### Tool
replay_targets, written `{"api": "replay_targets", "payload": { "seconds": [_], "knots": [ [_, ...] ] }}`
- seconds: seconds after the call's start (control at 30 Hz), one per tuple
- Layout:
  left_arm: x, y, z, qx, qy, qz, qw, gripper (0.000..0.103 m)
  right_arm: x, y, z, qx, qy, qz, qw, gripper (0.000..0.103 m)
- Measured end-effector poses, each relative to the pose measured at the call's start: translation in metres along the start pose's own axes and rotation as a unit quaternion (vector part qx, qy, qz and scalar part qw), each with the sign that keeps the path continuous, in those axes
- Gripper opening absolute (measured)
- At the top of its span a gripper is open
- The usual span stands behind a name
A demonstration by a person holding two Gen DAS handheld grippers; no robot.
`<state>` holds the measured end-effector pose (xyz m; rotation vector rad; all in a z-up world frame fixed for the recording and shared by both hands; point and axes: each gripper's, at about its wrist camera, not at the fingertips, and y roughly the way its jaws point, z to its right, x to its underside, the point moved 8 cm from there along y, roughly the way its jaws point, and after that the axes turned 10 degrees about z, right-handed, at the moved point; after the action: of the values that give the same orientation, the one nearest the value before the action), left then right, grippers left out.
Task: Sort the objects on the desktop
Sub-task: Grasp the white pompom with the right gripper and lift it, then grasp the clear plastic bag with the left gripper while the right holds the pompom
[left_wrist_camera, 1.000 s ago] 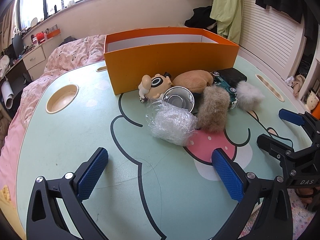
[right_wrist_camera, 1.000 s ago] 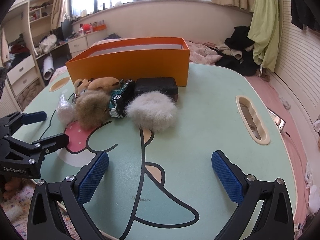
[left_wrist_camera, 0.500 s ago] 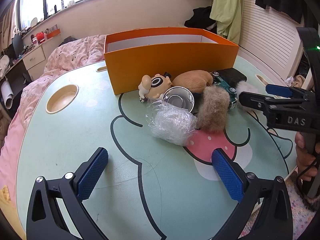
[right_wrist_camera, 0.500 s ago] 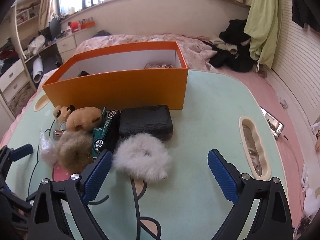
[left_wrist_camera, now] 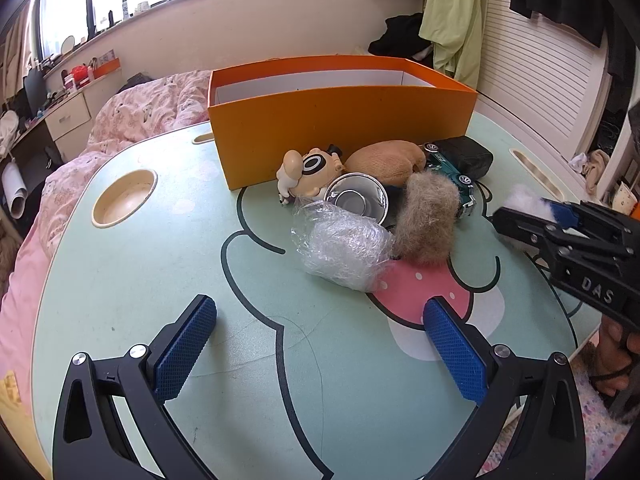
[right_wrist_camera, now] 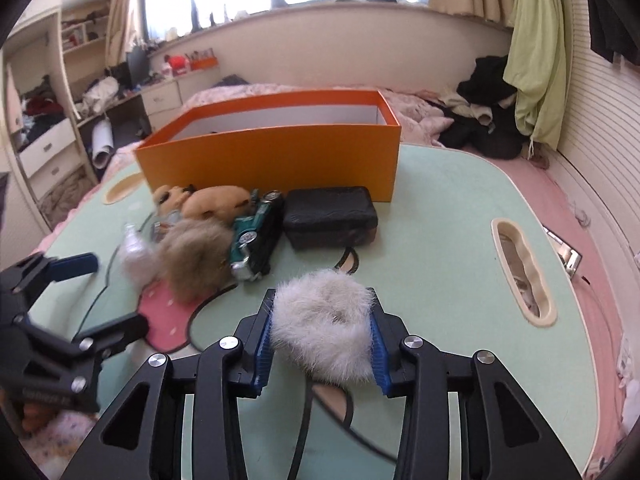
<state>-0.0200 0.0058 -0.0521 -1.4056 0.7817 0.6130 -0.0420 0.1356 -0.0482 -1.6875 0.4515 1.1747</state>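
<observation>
Right tool (right_wrist_camera: 322,336) is closing on the white fur pompom (right_wrist_camera: 324,320), blue pads pressing into its two sides, fluff bulging over and under them; the pompom sits at the near edge of the pile on the bench (right_wrist_camera: 440,208), just in front of the green toy car (right_wrist_camera: 256,236) and black case (right_wrist_camera: 330,216). Judged handling: very light, soft, squashes a lot, so the pads need to close well in before they bite anything firm; fur is slick and can slide or shed, so the grip is best across the middle of the ball, not the loose outer hair. Not fragile, no drop risk worth noting. Left tool (left_wrist_camera: 316,344) hangs wide open over bare bench, holding nothing, pile ahead of it: brown fur pompom (left_wrist_camera: 428,220), crumpled clear plastic (left_wrist_camera: 344,244), metal cup (left_wrist_camera: 358,200) on its side, cartoon figure (left_wrist_camera: 308,172), tan plush (left_wrist_camera: 386,160). Orange box (left_wrist_camera: 344,128) stands open behind the pile, likely drop target. Plastic looks crinkly and light; the cup is stiff, may roll. A hand (left_wrist_camera: 618,344) shows low at right under the right tool.
</observation>
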Motion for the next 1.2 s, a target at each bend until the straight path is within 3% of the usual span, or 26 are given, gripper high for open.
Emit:
{"api": "replay_targets", "payload": {
  "seconds": [0.13,0.57,0.7,0.83,0.97,1.07,1.17,1.2],
  "knots": [
    [0.000,0.000,0.000,0.000,0.000,0.000,1.0000,0.103,0.004,-0.014,0.004,-0.012,0.014,0.021,1.000,0.039],
    [-0.001,-0.002,-0.001,0.002,-0.002,0.001,1.0000,0.103,0.008,-0.008,-0.004,-0.005,-0.004,0.003,1.000,0.039],
    [-0.009,-0.007,-0.004,0.050,-0.040,0.010,0.9979,0.103,0.009,-0.008,-0.003,-0.004,-0.004,0.003,1.000,0.039],
    [-0.025,-0.013,-0.011,0.031,-0.044,0.033,0.9980,0.102,0.010,-0.008,-0.004,-0.006,-0.003,0.003,1.000,0.039],
    [-0.038,-0.006,-0.010,0.028,-0.040,0.029,0.9984,0.090,0.010,-0.009,-0.003,-0.006,-0.002,0.004,1.000,0.039],
    [-0.039,0.007,-0.006,0.027,-0.033,0.013,0.9990,0.068,0.010,-0.009,-0.002,-0.007,-0.001,0.004,1.000,0.039],
    [-0.031,0.015,0.000,0.042,-0.027,-0.010,0.9987,0.035,0.010,-0.009,-0.003,-0.007,-0.001,0.004,1.000,0.039],
    [-0.029,0.013,0.003,0.048,-0.025,-0.010,0.9985,0.035,0.010,-0.009,-0.003,-0.007,-0.001,0.004,1.000,0.039]
  ]
}}
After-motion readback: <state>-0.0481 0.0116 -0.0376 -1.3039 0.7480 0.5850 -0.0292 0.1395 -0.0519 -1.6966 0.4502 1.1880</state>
